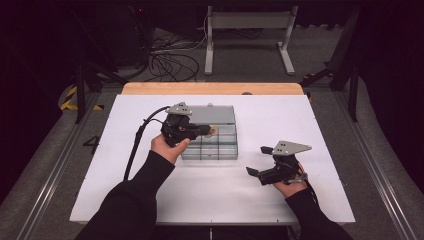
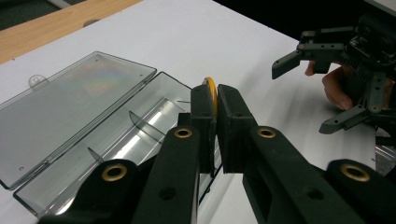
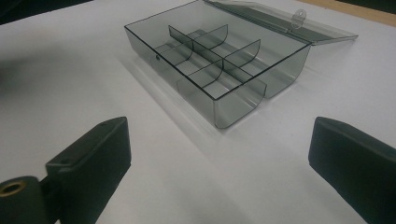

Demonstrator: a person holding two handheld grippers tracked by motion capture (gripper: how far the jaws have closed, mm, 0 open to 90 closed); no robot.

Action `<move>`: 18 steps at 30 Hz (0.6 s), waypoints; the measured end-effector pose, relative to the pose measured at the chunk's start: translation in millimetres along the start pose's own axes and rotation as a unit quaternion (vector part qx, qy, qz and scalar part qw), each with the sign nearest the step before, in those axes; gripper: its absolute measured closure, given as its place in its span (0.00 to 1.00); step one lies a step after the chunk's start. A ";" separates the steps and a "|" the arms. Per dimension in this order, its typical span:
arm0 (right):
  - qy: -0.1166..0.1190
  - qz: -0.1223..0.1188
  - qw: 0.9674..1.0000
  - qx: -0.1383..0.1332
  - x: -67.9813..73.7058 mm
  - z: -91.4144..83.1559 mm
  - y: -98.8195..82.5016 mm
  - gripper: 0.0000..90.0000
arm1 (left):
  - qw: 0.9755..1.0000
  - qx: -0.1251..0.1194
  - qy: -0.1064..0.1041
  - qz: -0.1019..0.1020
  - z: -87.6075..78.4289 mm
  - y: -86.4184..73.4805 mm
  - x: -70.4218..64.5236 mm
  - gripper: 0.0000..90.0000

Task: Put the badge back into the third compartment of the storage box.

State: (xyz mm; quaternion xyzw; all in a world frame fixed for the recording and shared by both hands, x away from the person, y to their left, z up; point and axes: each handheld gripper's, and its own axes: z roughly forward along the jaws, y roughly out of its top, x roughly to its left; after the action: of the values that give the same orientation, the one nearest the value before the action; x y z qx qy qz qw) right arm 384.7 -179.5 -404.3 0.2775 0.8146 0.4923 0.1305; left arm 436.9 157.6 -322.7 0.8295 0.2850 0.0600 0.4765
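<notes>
1. The left gripper point(image 1: 209, 131) is clenched on a thin yellow disc point(image 2: 211, 89), which stands on edge between the two black pads with just its upper rim showing above them in the left gripper view.

2. In the high view the disc point(image 1: 213, 131) sits at the tip of that gripper, above the clear compartment box point(image 1: 220, 150), over the row of cells nearest the hinge. Whether it touches a divider cannot be told.

3. The box lies open on the white table point(image 1: 150, 200). Its lid point(image 1: 215, 114) is folded back flat on the far side of the box, and the left gripper's body covers the box's left part.

4. In the right gripper view the box point(image 3: 243, 100) shows curved dividers that split it into several cells; the ones in sight hold nothing.

5. The right gripper point(image 1: 257, 161) is released, its jaws spread wide. It rests well to the right of the box and nearer the person, with its tips turned toward the box.

6. Between the box and the right gripper there is bare white surface. More bare surface runs from the box's near edge to the table's front edge, and from the box's left side to the table's left edge.

7. Beyond the lid, a strip of wooden bench point(image 1: 210, 88) borders the table's far edge.
</notes>
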 end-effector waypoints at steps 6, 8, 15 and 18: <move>0.001 -0.001 1.000 0.002 0.5 0.8 -0.1 0.07 | 1.000 -0.006 -0.006 -0.022 12.2 -1.4 8.7 0.96; 0.001 -0.001 1.000 0.001 0.3 0.6 -0.1 0.07 | 0.999 -0.009 -0.014 -0.034 16.8 -1.9 12.4 0.96; 0.002 -0.001 1.000 0.002 0.0 0.8 -0.5 0.07 | 0.998 -0.004 -0.014 -0.060 35.2 -4.6 21.4 0.96; 0.001 -0.001 1.000 0.002 -0.1 0.6 -0.5 0.07 | 0.998 0.001 -0.011 -0.061 42.6 -5.5 22.6 0.96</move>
State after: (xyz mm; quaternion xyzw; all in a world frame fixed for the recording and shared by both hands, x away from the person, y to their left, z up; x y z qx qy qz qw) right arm 384.9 -179.2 -405.1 0.2760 0.8161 0.4909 0.1294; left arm 469.2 139.5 -354.0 0.8113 0.3302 0.0214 0.4820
